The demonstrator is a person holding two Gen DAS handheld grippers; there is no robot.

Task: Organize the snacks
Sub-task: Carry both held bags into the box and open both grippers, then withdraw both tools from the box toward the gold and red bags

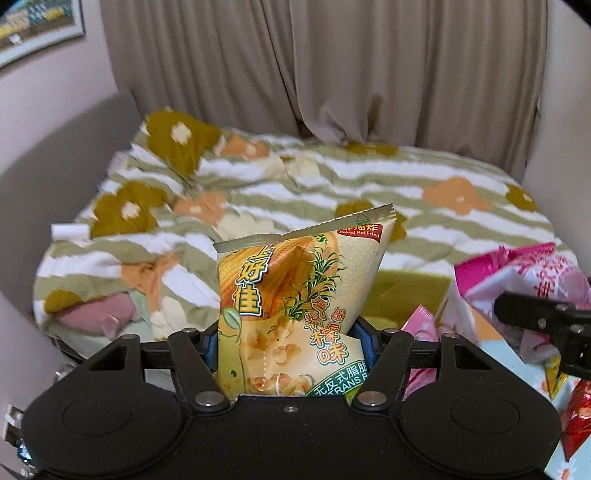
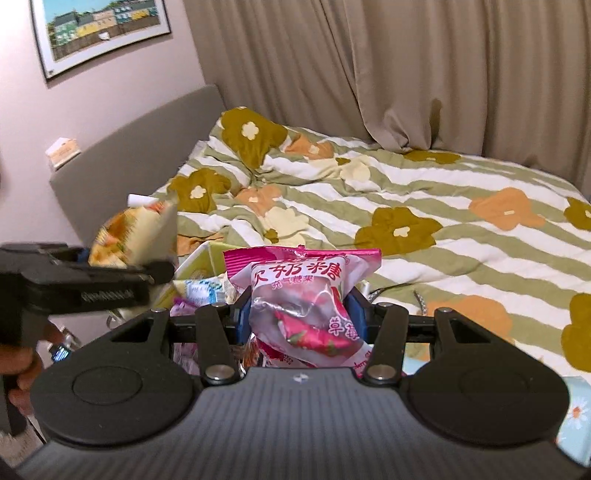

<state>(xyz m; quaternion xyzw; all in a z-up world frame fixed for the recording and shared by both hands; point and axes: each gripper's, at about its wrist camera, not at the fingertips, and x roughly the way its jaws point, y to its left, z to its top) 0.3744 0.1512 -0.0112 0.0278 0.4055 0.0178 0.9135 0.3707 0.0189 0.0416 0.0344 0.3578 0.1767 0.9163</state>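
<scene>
The left gripper (image 1: pixel 291 343) is clamped on a yellow-and-cream foil snack bag printed with corn and green Chinese lettering (image 1: pixel 295 295). The bag stands upright between the two blue-padded fingers, its crimped silver top edge tilted up toward the right, and it is held in the air above the bed. In the right wrist view the same gripper (image 2: pixel 155 271) comes in from the left with that bag (image 2: pixel 136 236) sticking up out of it.

The right gripper (image 2: pixel 299 317) is closed around a pink-and-white plastic candy bag with strawberry pictures and pink Chinese characters (image 2: pixel 303 295). This bag also stands upright, pinched at its middle between the blue pads, with its pink top seam level. In the left wrist view it shows at the right edge (image 1: pixel 524 273), held by the black gripper (image 1: pixel 517 306) there.

Below and between the two grippers lies a heap of other small snack packets (image 2: pixel 199 291), pink, white and pale blue, beside a pale yellow-green box wall (image 2: pixel 207 254). A shiny red wrapped packet (image 1: pixel 576 417) lies at the lower right of the left wrist view.

Behind everything spreads a bed with a green-and-white striped quilt patterned with olive and orange flowers (image 2: pixel 424 206). A grey upholstered headboard (image 2: pixel 129 155) stands on its left, beige curtains (image 2: pixel 369 66) hang behind, and a framed picture of colourful houses (image 2: pixel 99 29) hangs on the pink wall.
</scene>
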